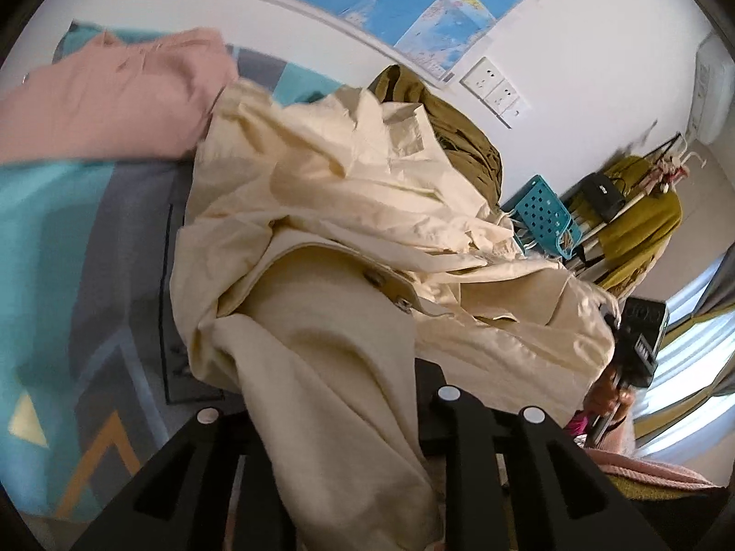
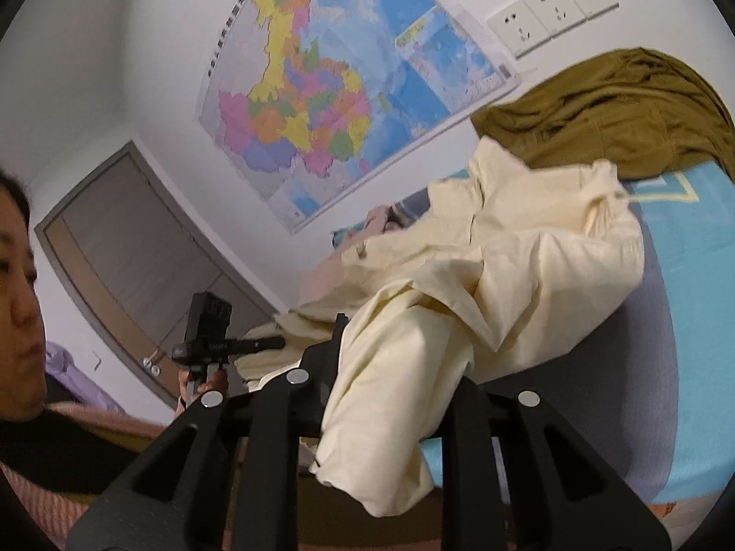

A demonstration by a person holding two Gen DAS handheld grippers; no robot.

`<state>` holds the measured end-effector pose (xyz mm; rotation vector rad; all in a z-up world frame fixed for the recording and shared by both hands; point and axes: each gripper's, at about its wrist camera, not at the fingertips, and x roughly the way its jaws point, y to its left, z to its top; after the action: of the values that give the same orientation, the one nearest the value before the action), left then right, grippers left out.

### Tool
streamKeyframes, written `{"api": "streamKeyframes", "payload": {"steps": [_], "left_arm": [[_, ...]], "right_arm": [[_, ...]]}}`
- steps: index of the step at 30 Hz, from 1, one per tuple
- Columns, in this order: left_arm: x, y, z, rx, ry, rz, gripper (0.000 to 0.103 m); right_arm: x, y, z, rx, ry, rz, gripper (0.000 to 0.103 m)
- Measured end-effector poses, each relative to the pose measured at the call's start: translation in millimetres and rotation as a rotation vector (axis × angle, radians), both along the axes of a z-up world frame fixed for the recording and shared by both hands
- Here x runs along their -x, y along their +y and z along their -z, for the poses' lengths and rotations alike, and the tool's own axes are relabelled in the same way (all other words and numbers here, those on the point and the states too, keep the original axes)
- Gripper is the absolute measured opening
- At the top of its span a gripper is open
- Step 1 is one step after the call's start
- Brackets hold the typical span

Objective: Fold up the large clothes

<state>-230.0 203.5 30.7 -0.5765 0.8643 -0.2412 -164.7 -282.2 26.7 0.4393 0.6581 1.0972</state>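
Cream garment (image 1: pixel 349 238) lies bunched on the bed (image 1: pixel 55 248); left claw (image 1: pixel 340 418) and right claw (image 2: pixel 390 385) each pinch its cloth.

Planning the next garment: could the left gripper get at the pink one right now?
Probably not: the left gripper is shut on the cream coat, whose bulk lies between it and the pink garment.

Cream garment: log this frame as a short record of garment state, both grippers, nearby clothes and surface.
garment: cream garment, crumpled, partly lifted, not folded
left gripper: cloth runs between its fingers; looks shut on it
right gripper: cloth drapes between its fingers; looks shut on it
nearby clothes: pink garment and olive garment, both beyond the cream one
surface: teal and grey patterned cover
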Motion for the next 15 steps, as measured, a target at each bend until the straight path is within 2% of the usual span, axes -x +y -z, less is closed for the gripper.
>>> {"api": "streamKeyframes", "payload": {"steps": [3, 9, 15], "left_arm": [[-2.5, 2.3, -12.0, -0.023, -0.008, 0.013, 0.021], [-22.5, 8.9, -29.6, -0.05, 0.012, 0.034, 0.021], [-54.9, 23.9, -42.7, -0.027, 0.036, 0.031, 0.023]], "right_arm": [[-13.1, 0.0, -15.5, -0.016, -0.025, 0.019, 0.018], [-46.4, 4.3, -30.8, -0.065, 0.003, 0.061, 0.019], [-83.5, 12.4, -45.0, -0.084, 0.009, 0.109, 0.019]]}}
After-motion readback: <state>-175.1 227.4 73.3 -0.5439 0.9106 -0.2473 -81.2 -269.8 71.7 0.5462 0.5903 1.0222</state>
